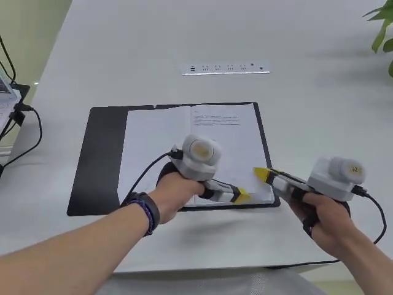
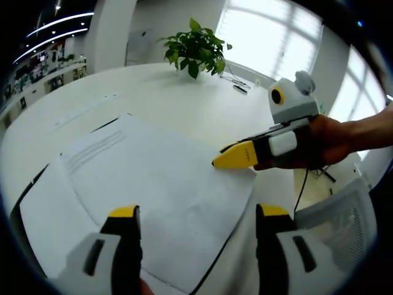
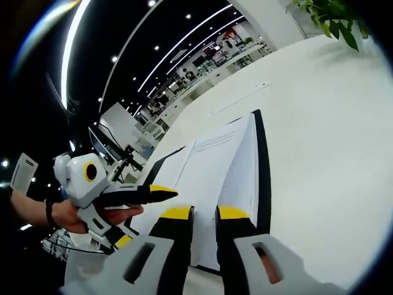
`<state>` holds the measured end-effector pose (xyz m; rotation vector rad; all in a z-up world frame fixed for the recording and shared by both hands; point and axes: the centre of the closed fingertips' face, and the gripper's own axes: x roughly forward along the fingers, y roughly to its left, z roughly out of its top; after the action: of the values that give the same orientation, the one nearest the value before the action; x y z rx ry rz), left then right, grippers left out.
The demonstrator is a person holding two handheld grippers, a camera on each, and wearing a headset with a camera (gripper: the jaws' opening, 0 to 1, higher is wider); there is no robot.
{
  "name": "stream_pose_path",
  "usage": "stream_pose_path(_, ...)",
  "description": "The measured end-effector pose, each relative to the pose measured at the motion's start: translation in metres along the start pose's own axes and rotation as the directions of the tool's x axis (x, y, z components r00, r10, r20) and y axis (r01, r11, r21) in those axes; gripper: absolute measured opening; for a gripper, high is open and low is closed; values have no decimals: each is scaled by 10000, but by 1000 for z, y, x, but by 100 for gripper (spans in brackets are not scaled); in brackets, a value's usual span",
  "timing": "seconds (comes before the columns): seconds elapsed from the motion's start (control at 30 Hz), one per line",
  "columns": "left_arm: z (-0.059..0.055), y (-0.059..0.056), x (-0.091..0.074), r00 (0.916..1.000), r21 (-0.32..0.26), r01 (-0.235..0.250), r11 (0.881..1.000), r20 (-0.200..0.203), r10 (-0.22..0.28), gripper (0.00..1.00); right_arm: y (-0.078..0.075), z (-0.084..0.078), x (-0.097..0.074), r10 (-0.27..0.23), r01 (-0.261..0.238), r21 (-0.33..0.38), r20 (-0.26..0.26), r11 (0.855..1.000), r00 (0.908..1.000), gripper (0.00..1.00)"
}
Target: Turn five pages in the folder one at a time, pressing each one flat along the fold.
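I hold the left gripper (image 1: 241, 196) low in the middle of the head view, over the lower right corner of the open black folder (image 1: 98, 160). Its jaws are spread wide and carry nothing. I think I keep them so in order to be ready to press down the paper.

The right gripper (image 1: 261, 174) comes from the lower right of the frame and points at the outer edge of the white right-hand page (image 1: 227, 141). Its jaws are drawn almost together, with a thin slit between them. I cannot tell if a sheet edge sits in that slit. In my judgement this gripper is placed there to lift the next page by its free edge.

The folder lies flat in the centre of the white table (image 1: 184, 37), with a second white page (image 1: 153, 147) on its left half.

In the upper middle a grey socket strip (image 1: 225, 68) is set in the table, well apart from the folder. Green plant leaves (image 1: 384, 34) are at the upper right edge and black cables (image 1: 31, 135) at the left edge. Nothing stands in the way of the page, but my own left gripper is close to the right one.
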<state>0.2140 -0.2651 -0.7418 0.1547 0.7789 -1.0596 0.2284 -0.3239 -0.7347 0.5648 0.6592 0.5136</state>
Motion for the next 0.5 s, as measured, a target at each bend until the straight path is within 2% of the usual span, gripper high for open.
stream_pose_path(0.2,-1,3,-11,9998,91,-149,9998,95,148,77,4,7,0,134,-137,83,326,9999,9994,2)
stream_pose_path(0.5,5,11,-32,9980,92,-473,9988,422,468,76,15,12,3,477,-475,-49,525,9989,9975,0)
